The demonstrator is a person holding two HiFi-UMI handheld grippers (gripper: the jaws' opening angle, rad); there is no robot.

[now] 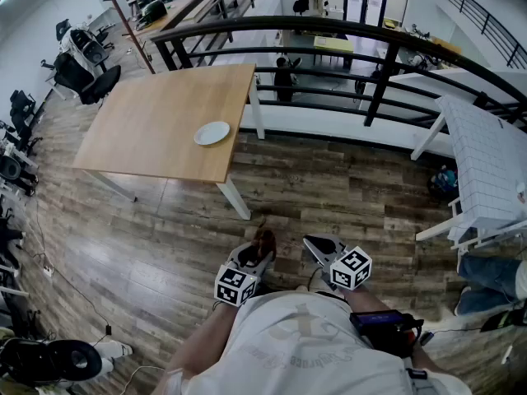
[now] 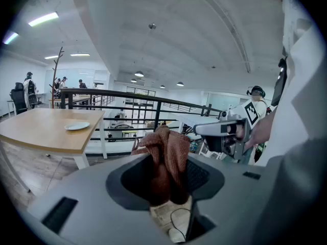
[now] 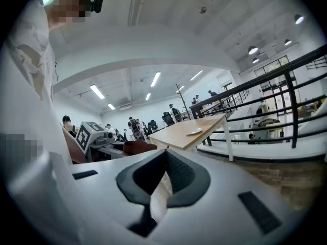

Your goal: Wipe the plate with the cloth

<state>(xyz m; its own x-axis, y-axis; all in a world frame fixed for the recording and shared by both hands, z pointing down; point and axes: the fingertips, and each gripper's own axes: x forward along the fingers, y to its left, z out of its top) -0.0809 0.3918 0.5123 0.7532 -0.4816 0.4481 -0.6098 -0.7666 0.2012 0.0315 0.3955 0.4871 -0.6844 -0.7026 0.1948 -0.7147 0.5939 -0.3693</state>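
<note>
Clearly the wiping has not begun – this is the approach stage, with the person standing on the dark wood-plank floor (image 1: 329, 188) well apart from the work surface. The left gripper (image 1: 260, 255) is pinching a crumpled reddish-brown cloth (image 2: 166, 149) between its dark pads, the fabric bunched up and rising above the jaws. The right gripper (image 1: 316, 243) has its jaws pressed together with nothing between them; only floor shows through the thin slit. Both are held low and close to the person's body, side by side. The small round white plate (image 1: 212, 132) lies far off to the left, on the light wooden rectangular table with white legs (image 1: 156, 122), near that table's right edge and towards its near right corner. It looks empty, though it is too small to tell whether it is soiled. A curved black metal railing (image 1: 329, 31) runs beyond the table. The next move, as I judge it, calls for walking over to the table's near right corner and bringing the cloth down flat onto the plate – and, since the plate is light and sits close to the edge, perhaps steadying its rim with the free right gripper so that wiping does not push it off.
</note>
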